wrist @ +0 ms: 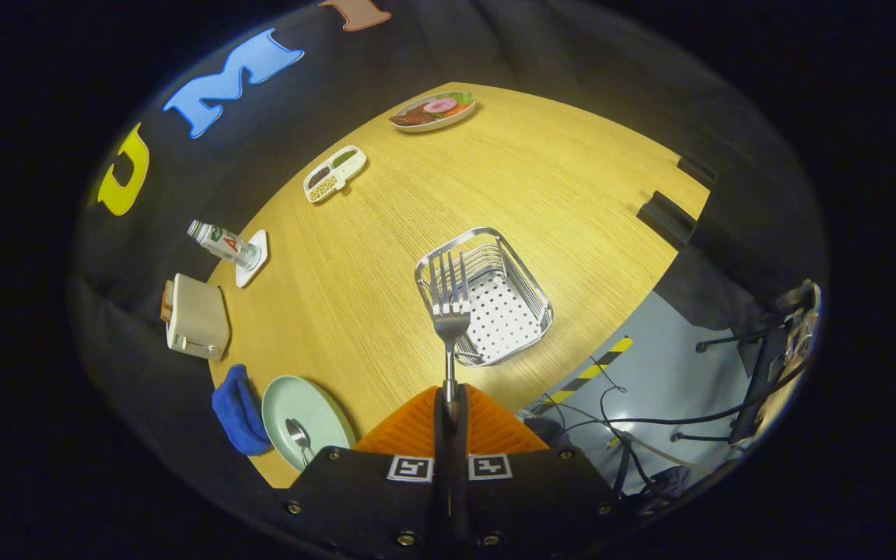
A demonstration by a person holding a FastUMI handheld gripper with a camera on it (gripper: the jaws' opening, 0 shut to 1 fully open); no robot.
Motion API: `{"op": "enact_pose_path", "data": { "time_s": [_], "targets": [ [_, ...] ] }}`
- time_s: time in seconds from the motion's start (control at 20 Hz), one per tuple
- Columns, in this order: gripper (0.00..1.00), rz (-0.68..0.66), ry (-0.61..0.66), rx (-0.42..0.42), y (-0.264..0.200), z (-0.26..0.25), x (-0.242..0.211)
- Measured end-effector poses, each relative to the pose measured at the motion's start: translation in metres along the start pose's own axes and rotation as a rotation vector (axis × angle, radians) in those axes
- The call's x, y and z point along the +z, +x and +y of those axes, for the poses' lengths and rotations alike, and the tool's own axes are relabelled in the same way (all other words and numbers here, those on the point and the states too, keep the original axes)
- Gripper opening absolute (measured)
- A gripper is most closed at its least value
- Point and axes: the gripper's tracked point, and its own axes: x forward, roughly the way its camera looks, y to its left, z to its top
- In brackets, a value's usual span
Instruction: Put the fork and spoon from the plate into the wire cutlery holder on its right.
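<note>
A small clear bottle with a red letter on its label lies on the wooden bench. The shiny metal spoon rests on the round pale green plate. The jaws grip the shiny metal fork, held above the silver wire cutlery holder.

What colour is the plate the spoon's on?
Pale green plate, clearest in the gripper view, spoon resting on it; tongs are shut on the fork.

Gripper fingers are closed on the fork handle; tines point forward over the near rim of the wire cutlery holder. Spoon lies on the plate at the table edge.
</note>
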Motion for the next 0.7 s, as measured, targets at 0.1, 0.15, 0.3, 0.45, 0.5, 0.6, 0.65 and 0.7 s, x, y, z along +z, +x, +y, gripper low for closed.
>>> {"op": "enact_pose_path", "data": {
  "time_s": [0.1,0.15,0.3,0.45,0.5,0.6,0.65,0.7],
  "targets": [
    [0.02,0.020,0.006,-0.019,0.002,-0.003,-0.001],
    [0.02,0.027,0.011,-0.022,0.002,-0.003,0.000],
    [0.02,0.032,0.021,-0.037,0.003,-0.004,0.001],
    [0.02,0.026,0.029,-0.047,0.001,-0.005,0.007],
    [0.02,0.024,0.033,-0.057,0.000,-0.005,0.007],
    [0.06,0.017,0.031,-0.067,-0.001,-0.006,0.010],
    [0.06,0.016,0.034,-0.072,-0.002,-0.006,0.011],
    [0.06,0.013,0.038,-0.071,-0.002,-0.006,0.012]
  ]
}}
